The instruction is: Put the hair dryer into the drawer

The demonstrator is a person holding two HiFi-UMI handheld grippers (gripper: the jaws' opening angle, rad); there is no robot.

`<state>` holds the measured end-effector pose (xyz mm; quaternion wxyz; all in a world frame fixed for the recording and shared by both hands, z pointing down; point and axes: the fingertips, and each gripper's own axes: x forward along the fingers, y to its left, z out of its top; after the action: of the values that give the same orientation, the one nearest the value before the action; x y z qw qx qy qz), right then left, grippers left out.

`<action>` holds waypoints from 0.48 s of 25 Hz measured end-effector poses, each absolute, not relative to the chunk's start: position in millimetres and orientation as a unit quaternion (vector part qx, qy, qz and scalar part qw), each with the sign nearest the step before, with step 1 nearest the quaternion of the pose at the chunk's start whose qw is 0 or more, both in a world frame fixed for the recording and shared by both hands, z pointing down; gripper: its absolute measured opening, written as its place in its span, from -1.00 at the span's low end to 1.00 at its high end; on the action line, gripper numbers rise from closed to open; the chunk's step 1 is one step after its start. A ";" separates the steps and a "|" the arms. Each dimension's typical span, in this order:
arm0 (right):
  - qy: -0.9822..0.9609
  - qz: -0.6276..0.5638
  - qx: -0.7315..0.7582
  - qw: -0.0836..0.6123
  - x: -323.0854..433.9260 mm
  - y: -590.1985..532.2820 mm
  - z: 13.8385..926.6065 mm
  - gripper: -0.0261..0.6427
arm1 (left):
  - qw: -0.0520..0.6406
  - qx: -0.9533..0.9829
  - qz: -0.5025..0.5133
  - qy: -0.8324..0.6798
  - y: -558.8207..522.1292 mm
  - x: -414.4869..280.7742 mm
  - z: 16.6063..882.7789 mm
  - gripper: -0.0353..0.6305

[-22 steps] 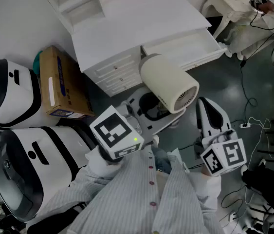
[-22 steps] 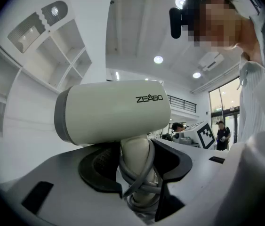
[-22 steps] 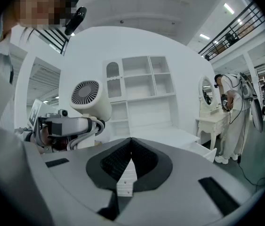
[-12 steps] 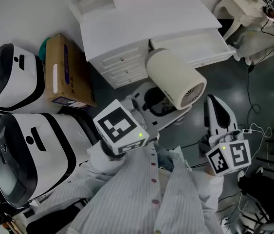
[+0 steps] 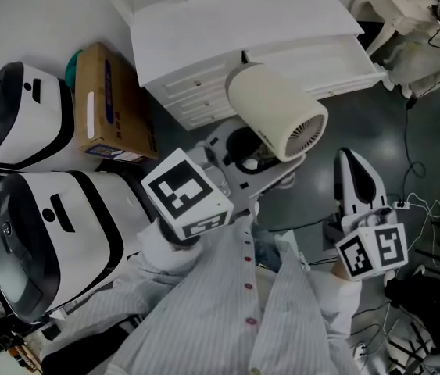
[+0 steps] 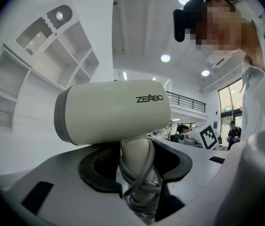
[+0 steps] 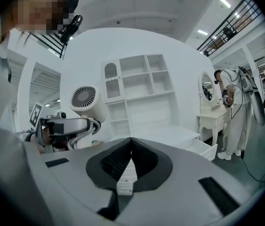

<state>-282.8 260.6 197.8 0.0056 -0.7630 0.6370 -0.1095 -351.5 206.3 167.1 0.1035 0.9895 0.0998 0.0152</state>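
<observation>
A cream hair dryer (image 5: pixel 278 112) with its grey cord wound round the handle (image 6: pixel 139 168) stands upright in my left gripper (image 5: pixel 243 162), which is shut on that handle. Its barrel (image 6: pixel 113 112) lies level above the jaws, and the rear grille shows in the right gripper view (image 7: pixel 86 102). The dryer hangs in front of the white dresser (image 5: pixel 227 30), whose drawer (image 5: pixel 345 67) is pulled open to the right. My right gripper (image 5: pixel 358 180) hovers lower right over the floor, shut on nothing, pads (image 7: pixel 130 166) touching. It looks toward the drawer (image 7: pixel 200 147).
A cardboard box (image 5: pixel 110 104) leans at the dresser's left side. Two large white-and-black machines (image 5: pixel 24 116) (image 5: pixel 48 241) fill the left. Cables (image 5: pixel 415 201) lie on the dark floor at the right. A person (image 7: pixel 233 112) stands by a white vanity (image 7: pixel 212 119) further right.
The head view has drifted, so the dresser sits further right. The dryer stays in the left gripper and has risen slightly toward the dresser front. The right gripper keeps its place.
</observation>
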 end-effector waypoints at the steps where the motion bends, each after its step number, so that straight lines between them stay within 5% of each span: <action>1: 0.636 -0.110 -0.764 0.006 -280.1 258.8 197.9 -0.89 | 0.106 0.989 0.014 0.100 203.4 -349.1 167.2 -0.29; 12: 0.622 -0.112 -0.775 -0.004 -223.2 212.5 200.6 -0.89 | 0.115 0.986 0.011 0.118 151.7 -286.9 169.9 -0.29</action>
<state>-223.2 212.5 200.6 -0.0043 -0.7746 0.6225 -0.1120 -286.9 151.7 169.9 0.1148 0.9863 0.1177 0.0106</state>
